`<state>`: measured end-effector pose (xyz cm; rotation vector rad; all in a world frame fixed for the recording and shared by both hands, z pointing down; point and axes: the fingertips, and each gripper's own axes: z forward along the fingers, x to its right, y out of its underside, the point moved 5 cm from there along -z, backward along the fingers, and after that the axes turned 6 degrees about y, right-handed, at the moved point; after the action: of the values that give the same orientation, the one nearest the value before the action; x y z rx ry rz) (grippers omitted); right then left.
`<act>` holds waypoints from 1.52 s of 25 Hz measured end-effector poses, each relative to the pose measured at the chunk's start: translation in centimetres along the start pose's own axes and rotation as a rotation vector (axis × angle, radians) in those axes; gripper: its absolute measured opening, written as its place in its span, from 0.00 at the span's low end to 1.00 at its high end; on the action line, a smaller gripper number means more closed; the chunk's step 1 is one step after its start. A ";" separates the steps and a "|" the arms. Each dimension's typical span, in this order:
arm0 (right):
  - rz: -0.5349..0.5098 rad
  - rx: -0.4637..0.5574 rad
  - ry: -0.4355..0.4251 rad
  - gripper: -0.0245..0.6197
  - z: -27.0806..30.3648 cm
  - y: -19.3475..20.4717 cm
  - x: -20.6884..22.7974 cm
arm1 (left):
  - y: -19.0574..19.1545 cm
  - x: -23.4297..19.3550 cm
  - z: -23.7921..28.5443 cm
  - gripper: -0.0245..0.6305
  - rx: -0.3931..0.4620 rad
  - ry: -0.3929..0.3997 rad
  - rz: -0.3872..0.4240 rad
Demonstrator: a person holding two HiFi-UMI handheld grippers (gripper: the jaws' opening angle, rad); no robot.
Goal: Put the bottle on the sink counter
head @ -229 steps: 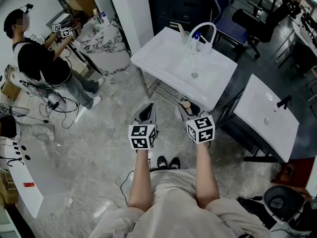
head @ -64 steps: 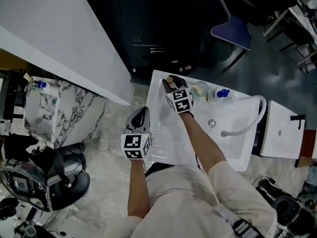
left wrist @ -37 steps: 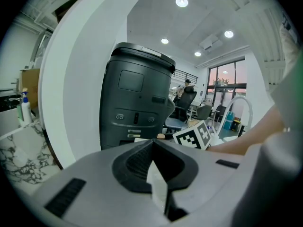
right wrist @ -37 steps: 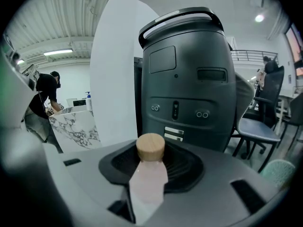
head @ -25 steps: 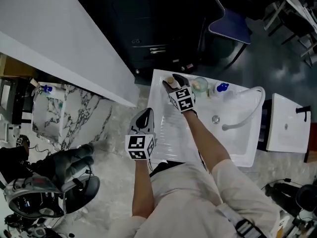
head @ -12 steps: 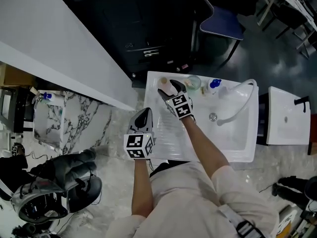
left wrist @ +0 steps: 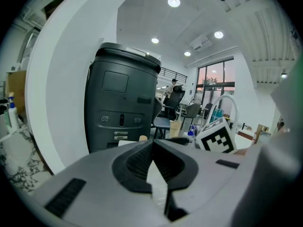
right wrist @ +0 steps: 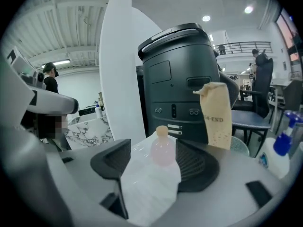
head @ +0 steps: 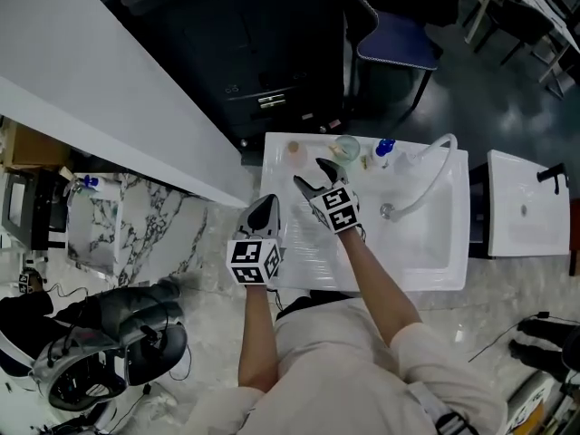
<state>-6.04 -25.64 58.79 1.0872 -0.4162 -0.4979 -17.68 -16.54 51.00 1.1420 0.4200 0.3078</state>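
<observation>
Seen from above, a white ceramic sink worktop (head: 275, 175) stood before a person who carried a claw in each hand. A small pink translucent plastic bottle with a tan cap (right wrist: 162, 149) stood upright on the worktop's far left corner, at about eleven o'clock from the right claw (head: 311, 172). That claw's jaws, which had just been opening, stood spread as wide as they go. They held nothing, and the bottle stood free just past their tips, with neither pad touching it. At one o'clock from this claw, along the back ledge, stood a tan paper cup (right wrist: 214, 115) and a clear spray bottle with a blue top (right wrist: 279, 155). The left claw (head: 265, 208), its jaws pressed together and empty, hung at seven o'clock from the right one, beside the worktop's left edge. The bottle looked already placed, so the step in hand seemed to be the release and retreat. To do it well, the right claw would need to back straight out along the line of its own jaws, held wide and level. That way neither pad would clip the light, narrow bottle and tip it.
</observation>
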 end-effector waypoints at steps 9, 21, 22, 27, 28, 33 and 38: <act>-0.014 0.012 0.025 0.48 -3.6 0.2 0.1 | -0.2 0.4 0.5 0.05 -0.003 0.005 0.034; 0.062 0.031 0.052 0.48 -7.1 0.7 -0.4 | 0.6 0.4 0.5 0.05 -0.003 -0.019 0.036; 0.059 0.025 0.047 0.48 -7.0 0.9 -0.6 | 0.7 0.4 0.4 0.05 -0.006 -0.019 0.045; 0.060 0.013 0.041 0.48 -7.5 1.5 -1.4 | 0.3 -0.1 -0.2 0.05 -0.020 -0.023 0.071; 0.059 0.009 0.043 0.48 -7.8 1.6 -1.5 | 0.3 -0.1 -0.2 0.05 -0.020 -0.026 0.069; 0.057 0.020 0.053 0.48 -8.2 1.6 -1.6 | 0.5 0.1 0.1 0.05 -0.024 -0.027 0.060; 0.054 0.016 0.069 0.44 -8.4 1.7 -1.9 | 1.1 0.9 0.7 0.05 -0.039 -0.004 0.077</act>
<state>-2.66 -17.82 56.80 1.1029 -0.3884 -0.4092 -16.59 -16.23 52.10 1.1222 0.3657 0.3798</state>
